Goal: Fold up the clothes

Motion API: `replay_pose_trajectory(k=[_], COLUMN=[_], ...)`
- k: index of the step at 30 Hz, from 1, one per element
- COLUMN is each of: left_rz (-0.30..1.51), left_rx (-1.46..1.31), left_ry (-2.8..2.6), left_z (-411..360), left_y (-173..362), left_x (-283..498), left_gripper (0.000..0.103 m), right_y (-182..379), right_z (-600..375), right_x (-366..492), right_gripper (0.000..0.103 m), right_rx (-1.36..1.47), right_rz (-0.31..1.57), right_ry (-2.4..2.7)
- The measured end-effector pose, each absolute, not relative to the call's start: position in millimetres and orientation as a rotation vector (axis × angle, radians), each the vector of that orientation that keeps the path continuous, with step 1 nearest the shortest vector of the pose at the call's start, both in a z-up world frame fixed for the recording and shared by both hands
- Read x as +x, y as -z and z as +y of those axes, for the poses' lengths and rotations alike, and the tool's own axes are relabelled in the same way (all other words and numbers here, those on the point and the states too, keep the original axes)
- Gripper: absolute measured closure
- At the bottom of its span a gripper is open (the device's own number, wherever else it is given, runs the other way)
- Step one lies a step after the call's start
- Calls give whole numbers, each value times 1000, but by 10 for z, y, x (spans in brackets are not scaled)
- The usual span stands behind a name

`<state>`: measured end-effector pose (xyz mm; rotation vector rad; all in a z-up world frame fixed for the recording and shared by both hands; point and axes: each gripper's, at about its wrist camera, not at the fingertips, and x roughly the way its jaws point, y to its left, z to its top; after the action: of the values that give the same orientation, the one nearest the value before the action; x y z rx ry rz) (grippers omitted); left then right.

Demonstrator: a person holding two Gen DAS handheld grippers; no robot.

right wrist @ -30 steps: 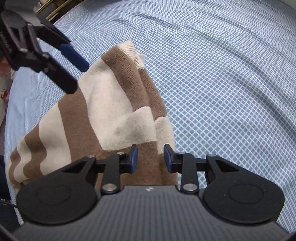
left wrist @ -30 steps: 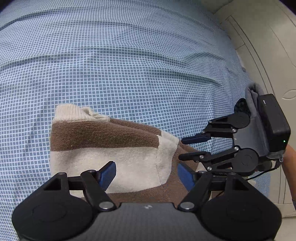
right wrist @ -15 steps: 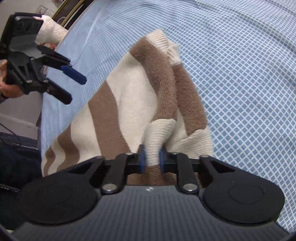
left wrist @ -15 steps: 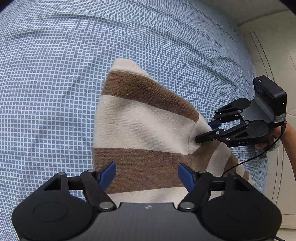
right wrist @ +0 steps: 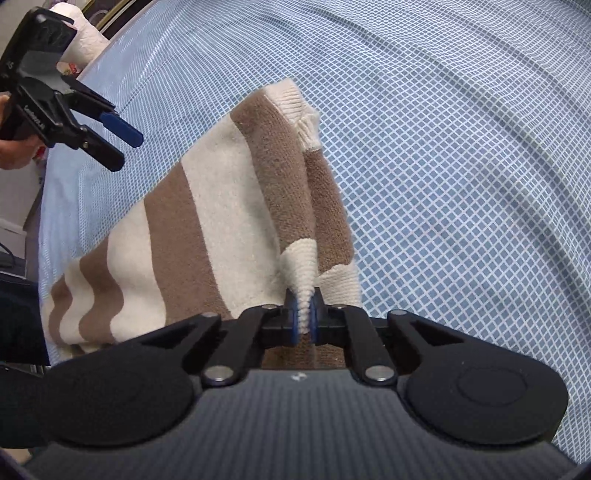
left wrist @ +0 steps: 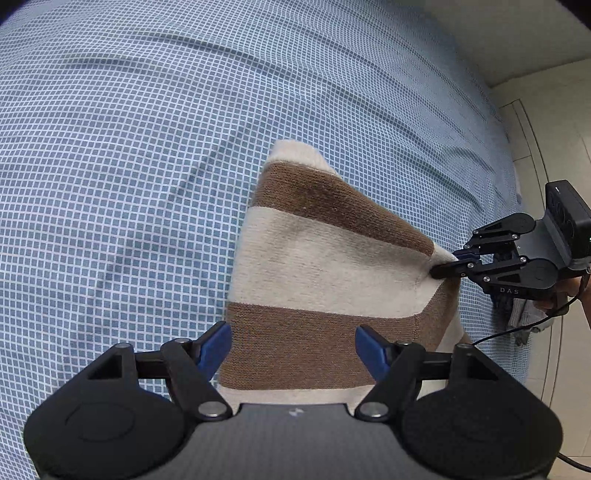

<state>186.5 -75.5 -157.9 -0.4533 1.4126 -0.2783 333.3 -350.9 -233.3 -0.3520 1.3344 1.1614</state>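
Note:
A brown-and-cream striped sweater (left wrist: 325,266) (right wrist: 207,229) lies partly folded on the blue checked bed sheet (left wrist: 147,147). My right gripper (right wrist: 303,314) (left wrist: 445,264) pinches a cream fold at the sweater's edge; its jaws are closing on that cloth, and the pads press on it. The fold is pulled up into a ridge. My left gripper (left wrist: 291,334) (right wrist: 127,150) hovers open over the near brown stripe, with nothing between its blue pads.
The sheet (right wrist: 461,166) spreads wide with soft wrinkles. Pale floor and a wall (left wrist: 546,129) lie past the bed's right edge in the left wrist view. A white bundle (right wrist: 81,29) sits beyond the bed's far left corner. A hand (right wrist: 14,155) holds the left gripper.
The right gripper's jaws have come together on the cream fold and pulled it up. The left gripper has swung across, so the sweater now lies in the middle of its view.

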Motion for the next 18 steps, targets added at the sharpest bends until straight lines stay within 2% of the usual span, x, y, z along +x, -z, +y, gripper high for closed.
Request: replay_pose_trajectory(k=[3, 10, 13, 14, 15, 18], left_rz=[1412, 1399, 1380, 1363, 1345, 1320], left_rx=[-459, -348, -255, -211, -166, -117], left_ry=[277, 272, 290, 297, 304, 341], left_z=[-732, -850, -1024, -1107, -1193, -1418], left_y=[1565, 1573, 1640, 1648, 1657, 1769], left_x=[1860, 1942, 2124, 2210, 2301, 2610], left_gripper=[27, 26, 26, 26, 26, 26], right_y=[2480, 2767, 2670, 2634, 2591, 2484], right_z=[-3429, -3384, -3481, -3529, -3616, -3919], right_x=[3253, 3175, 3140, 3128, 3104, 3036], right_gripper=[94, 93, 78, 68, 65, 65], right_rx=[-466, -465, -441, -427, -413, -331], right_rz=[1315, 1307, 1301, 1292, 1275, 1278], right_ry=[-1108, -992, -951, -936, -911, -841])
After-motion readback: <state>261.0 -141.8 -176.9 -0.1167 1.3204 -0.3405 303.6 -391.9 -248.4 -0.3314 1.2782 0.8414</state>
